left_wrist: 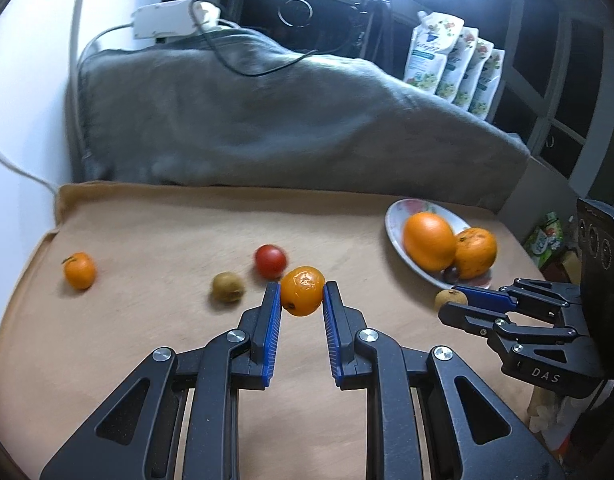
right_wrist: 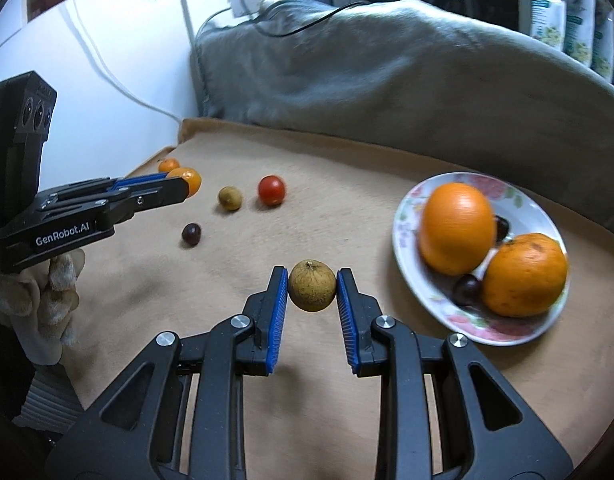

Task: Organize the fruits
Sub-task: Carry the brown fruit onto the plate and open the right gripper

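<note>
My left gripper (left_wrist: pixel 302 294) is shut on a small orange mandarin (left_wrist: pixel 302 290) and holds it above the tan cloth. My right gripper (right_wrist: pixel 311 290) is shut on a round brown fruit (right_wrist: pixel 311 291), left of the flowered plate (right_wrist: pixel 519 200). The plate holds two large oranges (right_wrist: pixel 457 226) (right_wrist: pixel 525 274) and dark small fruits (right_wrist: pixel 467 290). On the cloth lie a red tomato (right_wrist: pixel 271 189), a brown-green fruit (right_wrist: pixel 230 198), a dark grape (right_wrist: pixel 191 234) and another mandarin (left_wrist: pixel 80 270). The right gripper also shows in the left wrist view (left_wrist: pixel 459 300), beside the plate (left_wrist: pixel 395 220).
A grey blanket (left_wrist: pixel 267 120) rises behind the tan cloth (left_wrist: pixel 167 320). White cables and a power adapter (left_wrist: pixel 167 20) lie on it. Refill pouches (left_wrist: pixel 455 64) stand at the back right. A white wall is at the left.
</note>
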Demonstrator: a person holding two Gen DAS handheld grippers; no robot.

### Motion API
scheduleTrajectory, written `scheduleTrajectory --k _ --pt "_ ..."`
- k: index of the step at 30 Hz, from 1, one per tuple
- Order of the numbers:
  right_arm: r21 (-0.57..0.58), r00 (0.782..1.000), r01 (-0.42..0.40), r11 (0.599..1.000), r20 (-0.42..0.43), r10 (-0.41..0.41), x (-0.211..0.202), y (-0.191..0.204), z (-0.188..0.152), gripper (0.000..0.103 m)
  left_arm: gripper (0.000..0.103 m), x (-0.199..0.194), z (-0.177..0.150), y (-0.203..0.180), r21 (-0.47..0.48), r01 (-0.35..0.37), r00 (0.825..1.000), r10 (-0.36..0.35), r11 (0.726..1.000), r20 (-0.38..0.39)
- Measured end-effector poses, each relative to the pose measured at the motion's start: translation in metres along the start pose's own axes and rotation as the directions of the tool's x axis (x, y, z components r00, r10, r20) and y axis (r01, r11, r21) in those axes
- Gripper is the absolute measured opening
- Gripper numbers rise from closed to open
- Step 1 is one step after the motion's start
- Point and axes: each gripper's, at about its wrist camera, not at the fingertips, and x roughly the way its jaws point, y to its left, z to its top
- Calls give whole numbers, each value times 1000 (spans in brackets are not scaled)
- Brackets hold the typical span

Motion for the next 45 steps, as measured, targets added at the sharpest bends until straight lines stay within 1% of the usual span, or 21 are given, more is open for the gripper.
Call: scheduleTrajectory --k 15,25,30,37,45 --pt "88 993 88 992 70 -94 -32 -62 11 26 19 31 24 -49 28 98 995 -98 995 -1" --pt "135 987 124 983 89 -137 -37 -100 18 26 19 62 44 -84 57 148 989 -148 987 -14" --pt "150 984 140 979 86 -154 -35 -115 20 26 19 76 53 -100 79 161 987 -160 984 -19" --pt "205 982 150 967 80 -169 -30 -140 23 26 19 93 62 -116 93 167 986 -165 982 -31" --pt "218 980 171 961 63 -189 -19 -150 26 26 19 107 66 -126 92 168 986 -165 982 -39"
